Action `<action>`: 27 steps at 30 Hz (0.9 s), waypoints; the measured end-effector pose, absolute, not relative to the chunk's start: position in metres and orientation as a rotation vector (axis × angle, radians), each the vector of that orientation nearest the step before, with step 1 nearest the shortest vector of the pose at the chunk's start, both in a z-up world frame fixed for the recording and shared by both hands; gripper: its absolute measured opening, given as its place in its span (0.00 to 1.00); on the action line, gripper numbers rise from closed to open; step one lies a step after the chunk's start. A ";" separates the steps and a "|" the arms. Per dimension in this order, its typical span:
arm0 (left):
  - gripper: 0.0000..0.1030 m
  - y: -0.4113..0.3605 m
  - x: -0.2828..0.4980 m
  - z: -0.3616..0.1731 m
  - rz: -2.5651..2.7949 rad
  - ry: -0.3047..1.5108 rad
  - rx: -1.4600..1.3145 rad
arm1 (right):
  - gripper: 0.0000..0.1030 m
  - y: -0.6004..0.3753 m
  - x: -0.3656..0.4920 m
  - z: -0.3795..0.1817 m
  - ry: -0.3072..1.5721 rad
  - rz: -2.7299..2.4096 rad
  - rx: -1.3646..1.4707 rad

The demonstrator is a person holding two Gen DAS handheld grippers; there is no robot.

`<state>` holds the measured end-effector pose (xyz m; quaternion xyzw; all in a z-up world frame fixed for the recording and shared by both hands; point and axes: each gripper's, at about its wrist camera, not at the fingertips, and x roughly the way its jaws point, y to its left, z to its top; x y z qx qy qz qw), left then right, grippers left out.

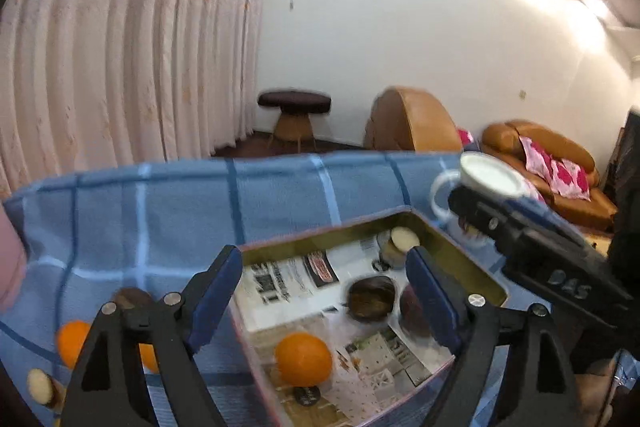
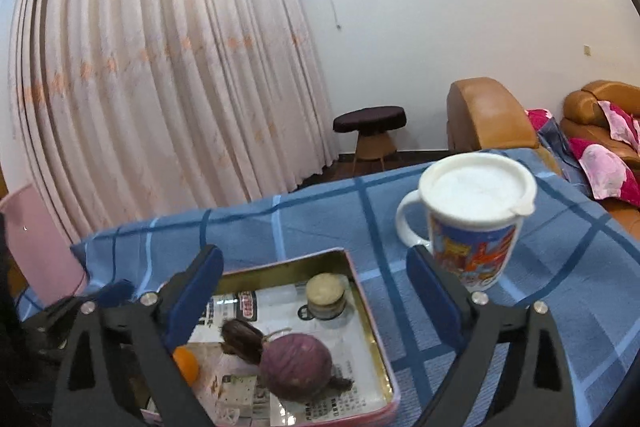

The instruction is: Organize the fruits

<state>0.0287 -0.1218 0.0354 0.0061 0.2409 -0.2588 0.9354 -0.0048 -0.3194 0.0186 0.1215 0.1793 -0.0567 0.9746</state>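
A shallow metal tray (image 1: 320,239) lined with printed paper sits on the blue checked cloth. In it lie an orange (image 1: 304,359), a dark brown fruit (image 1: 370,297), a purple round fruit (image 2: 296,363) and a cut piece with a cream face (image 2: 326,295). My left gripper (image 1: 322,259) hangs open over the tray's near-left side with nothing between its fingers. My right gripper (image 2: 314,255) is open above the tray's right side, also empty. Left of the tray, on the cloth, lie two more oranges (image 1: 72,341), a brown fruit (image 1: 132,297) and another cut piece (image 1: 40,385).
A lidded white mug (image 2: 476,223) with a colourful print stands on the cloth just right of the tray, close to my right finger. A pink object (image 2: 40,247) stands at the table's left edge. Behind the table are curtains, a stool (image 2: 370,123) and brown sofas.
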 end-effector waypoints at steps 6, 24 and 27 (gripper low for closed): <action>0.83 -0.072 0.026 0.048 -0.357 0.426 -0.059 | 0.93 -0.325 -0.008 0.020 0.346 -0.133 0.268; 0.83 -0.042 0.007 0.018 -0.195 0.419 0.058 | 1.00 -0.311 -0.038 0.023 0.229 -0.285 0.177; 0.83 -0.047 0.003 0.016 -0.181 0.399 0.100 | 1.00 -0.298 -0.040 0.023 0.225 -0.275 0.135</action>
